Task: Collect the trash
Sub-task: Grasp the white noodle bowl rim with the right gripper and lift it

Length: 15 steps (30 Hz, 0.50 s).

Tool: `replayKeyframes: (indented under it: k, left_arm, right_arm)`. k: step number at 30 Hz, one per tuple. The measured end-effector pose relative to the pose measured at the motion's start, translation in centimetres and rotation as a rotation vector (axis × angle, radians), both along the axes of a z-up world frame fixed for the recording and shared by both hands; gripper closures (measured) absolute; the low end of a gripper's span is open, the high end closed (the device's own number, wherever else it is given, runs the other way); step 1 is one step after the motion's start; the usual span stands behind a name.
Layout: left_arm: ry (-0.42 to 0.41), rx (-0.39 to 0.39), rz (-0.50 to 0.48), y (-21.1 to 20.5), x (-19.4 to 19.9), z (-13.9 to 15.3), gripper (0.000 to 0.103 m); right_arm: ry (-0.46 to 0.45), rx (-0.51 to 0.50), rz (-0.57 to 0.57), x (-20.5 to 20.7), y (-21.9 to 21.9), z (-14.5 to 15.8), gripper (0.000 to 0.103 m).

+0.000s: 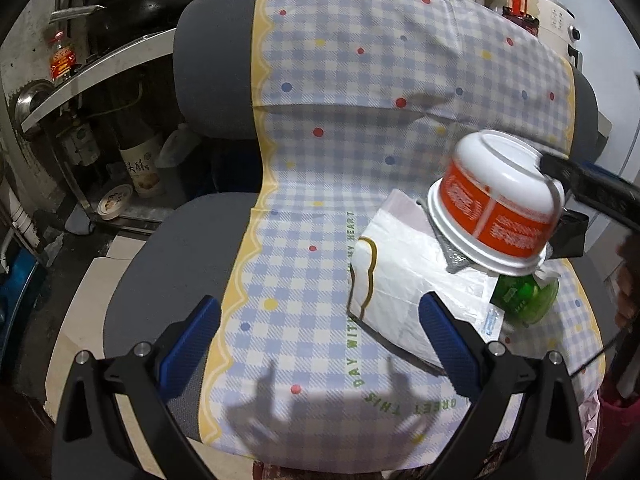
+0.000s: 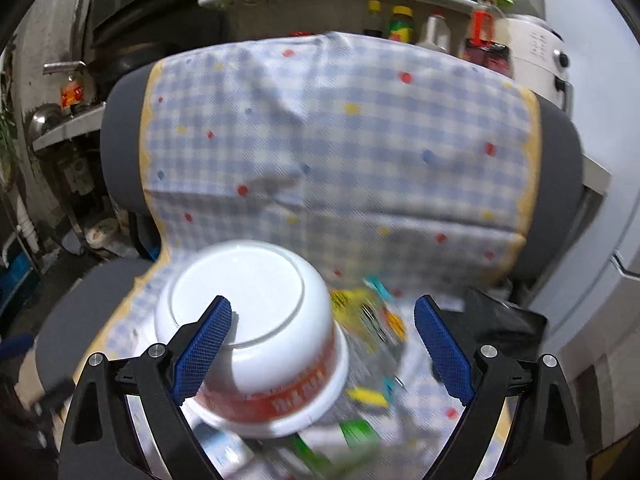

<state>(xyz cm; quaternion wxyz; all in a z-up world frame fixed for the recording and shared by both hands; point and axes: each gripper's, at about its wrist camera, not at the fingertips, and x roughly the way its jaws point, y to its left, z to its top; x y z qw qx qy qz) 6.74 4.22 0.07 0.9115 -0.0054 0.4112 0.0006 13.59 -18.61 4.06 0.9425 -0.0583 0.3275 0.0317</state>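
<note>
Both tools spread: left tool (image 1: pixel 320 344) empty; right tool (image 2: pixel 322 344) around the upturned white-and-orange plastic bowl (image 1: pixel 496 204), label blurred, above the checked cloth (image 1: pixel 340 120) reading "DAY WITH MY HEART".

The noodle bowl (image 1: pixel 494 204) looks like smooth, glossy plastic; the checked cover (image 1: pixel 344 92) is matt woven cloth (creased at twelve o'clock). The white bag (image 1: pixel 400 280) is thin crinkled plastic, the chair (image 1: pixel 214 64) matt grey fabric.
</note>
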Motion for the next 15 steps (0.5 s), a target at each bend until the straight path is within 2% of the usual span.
replayKeyframes:
  k: [4, 8, 15]
  left_arm:
    - [0.004, 0.003, -0.033, -1.2, -0.6, -0.3, 0.007]
    - [0.018, 0.004, -0.087, -3.3, -1.0, -1.0, 0.007]
    - [0.064, 0.052, -0.165, -7.4, -1.3, -3.1, 0.007]
  right_arm:
    - [0.044, -0.006, -0.055, -3.0, -3.5, -1.2, 0.012]
    - [0.054, 0.036, -0.141, -5.6, -7.4, -2.0, 0.011]
    - [0.122, 0.072, -0.277, -10.1, -12.5, -5.4, 0.011]
